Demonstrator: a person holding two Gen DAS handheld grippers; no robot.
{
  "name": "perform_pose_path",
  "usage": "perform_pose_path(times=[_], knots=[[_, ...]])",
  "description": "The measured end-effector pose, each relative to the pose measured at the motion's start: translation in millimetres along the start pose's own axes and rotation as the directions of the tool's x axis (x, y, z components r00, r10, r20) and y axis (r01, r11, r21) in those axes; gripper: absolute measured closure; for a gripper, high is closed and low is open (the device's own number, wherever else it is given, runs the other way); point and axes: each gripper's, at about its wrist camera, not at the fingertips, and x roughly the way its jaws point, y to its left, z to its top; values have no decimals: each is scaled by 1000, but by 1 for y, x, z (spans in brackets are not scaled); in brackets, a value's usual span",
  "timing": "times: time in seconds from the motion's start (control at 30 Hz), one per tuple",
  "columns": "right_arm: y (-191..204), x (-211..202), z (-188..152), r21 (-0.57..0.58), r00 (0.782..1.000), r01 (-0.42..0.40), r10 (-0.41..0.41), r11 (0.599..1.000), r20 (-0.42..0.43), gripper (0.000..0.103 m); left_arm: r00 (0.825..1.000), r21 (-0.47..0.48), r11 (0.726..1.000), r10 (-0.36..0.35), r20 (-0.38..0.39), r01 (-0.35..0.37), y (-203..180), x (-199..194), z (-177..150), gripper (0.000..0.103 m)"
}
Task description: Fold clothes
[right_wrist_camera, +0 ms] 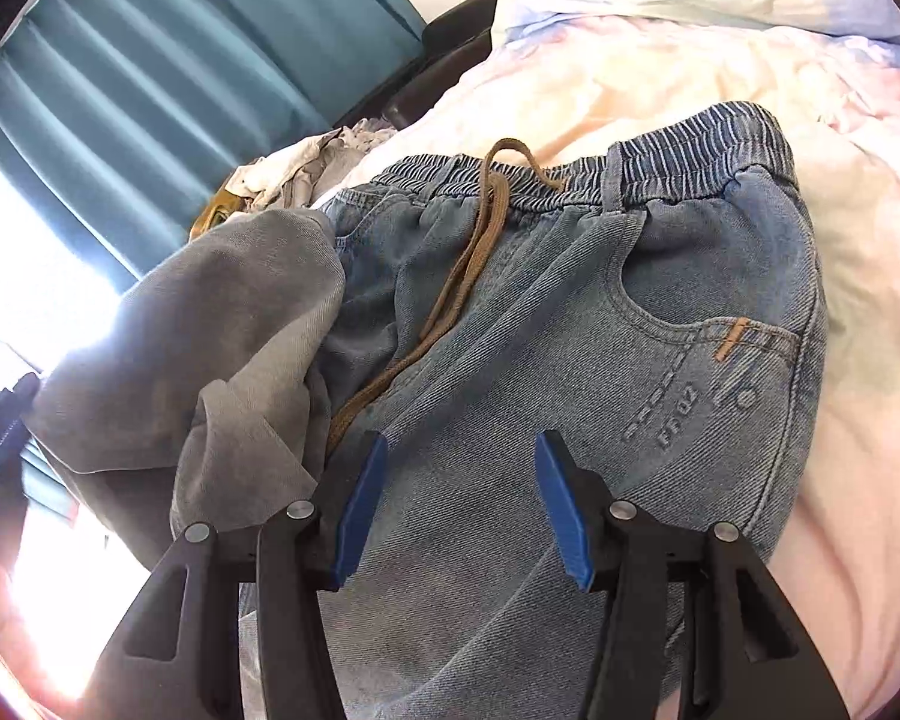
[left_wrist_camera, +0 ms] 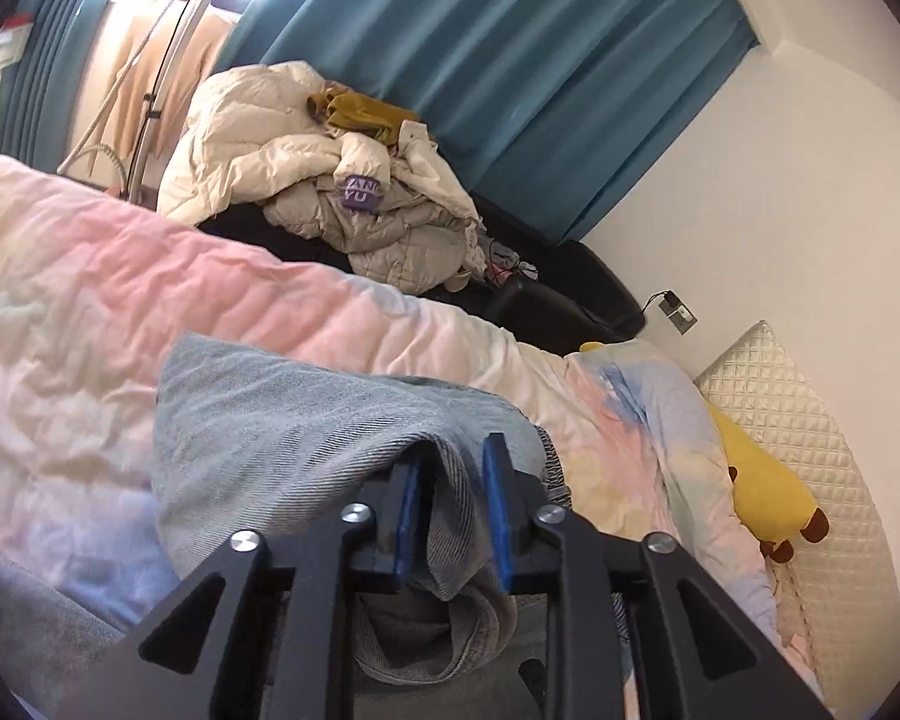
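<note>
On pastel duvet (right_wrist_camera: 660,60): jeans (right_wrist_camera: 570,330) flat, waistband at 12 o'clock. Right gripper (right_wrist_camera: 459,510) half open, empty, hovering over denim. Left gripper (left_wrist_camera: 450,510) slightly parted, fold of jeans between pads, grip uncertain.

- A pair of light blue jeans (right_wrist_camera: 570,324) lies on a pastel pink, cream and blue duvet (right_wrist_camera: 690,60), elastic waistband towards the top of the view.
- A brown drawstring (right_wrist_camera: 468,264) trails from the waistband down the front of the jeans.
- A grey fold of denim (right_wrist_camera: 222,330) is raised over the jeans' left side.
- The right gripper (right_wrist_camera: 459,504) sits at the bottom, its blue pads (right_wrist_camera: 360,510) spread apart above the denim, gripping nothing.
- Teal curtains (right_wrist_camera: 180,60) hang at upper left beside a bright window (right_wrist_camera: 30,276).
- Pale crumpled clothing (right_wrist_camera: 294,171) lies beyond the jeans.
</note>
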Motion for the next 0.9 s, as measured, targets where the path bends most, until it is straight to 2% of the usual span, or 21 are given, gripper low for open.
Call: perform_pose_path(times=[0.03, 0.07, 0.2, 0.3, 0.33, 0.4, 0.47, 0.53, 0.57, 0.6, 0.7, 0.8, 0.9], knots=[[1, 0, -1, -7, 1000, 1, -1, 1000, 0, 51, 1000, -24, 1000, -13, -17, 13, 4, 0, -2, 62], [3, 1, -1, -12, 1000, 0, 0, 1000, -1, 51, 999, -48, 999, -27, -33, 26, 8, 0, -3, 53], [6, 3, -3, -21, 1000, -5, 5, 1000, -11, 51, 995, -115, 991, -70, -71, 62, 23, -4, -15, 44], [7, 7, -3, -21, 1000, -7, 6, 1000, -22, 51, 989, -231, 967, -126, -81, 105, 42, -11, -29, 42], [7, 8, -3, -22, 1000, -9, 8, 1000, -26, 51, 985, -285, 950, -154, -80, 126, 50, -14, -35, 41], [9, 9, -4, -25, 999, -13, 12, 1000, -35, 51, 972, -405, 896, -226, -64, 181, 68, -18, -48, 41], [9, 10, -4, -24, 999, -19, 18, 1000, -45, 51, 961, -518, 826, -276, -28, 222, 86, -22, -63, 41], [9, 10, -5, -23, 999, -19, 17, 1000, -50, 51, 947, -620, 741, -320, 14, 259, 103, -26, -78, 41], [9, 10, -5, -22, 998, -19, 18, 1000, -54, 51, 943, -642, 716, -332, 31, 273, 108, -27, -85, 41], [9, 11, -6, -17, 998, -21, 20, 1000, -58, 51, 942, -656, 703, -334, 36, 274, 111, -27, -90, 41], [9, 12, -8, -13, 997, -24, 23, 1000, -68, 51, 943, -670, 696, -332, 18, 258, 118, -16, -100, 41], [10, 13, -9, -18, 997, -25, 24, 1000, -74, 51, 941, -715, 647, -334, 47, 265, 133, -2, -107, 41], [10, 15, -9, -19, 997, -25, 23, 1000, -80, 51, 939, -749, 595, -326, 108, 292, 149, 7, -112, 41]])
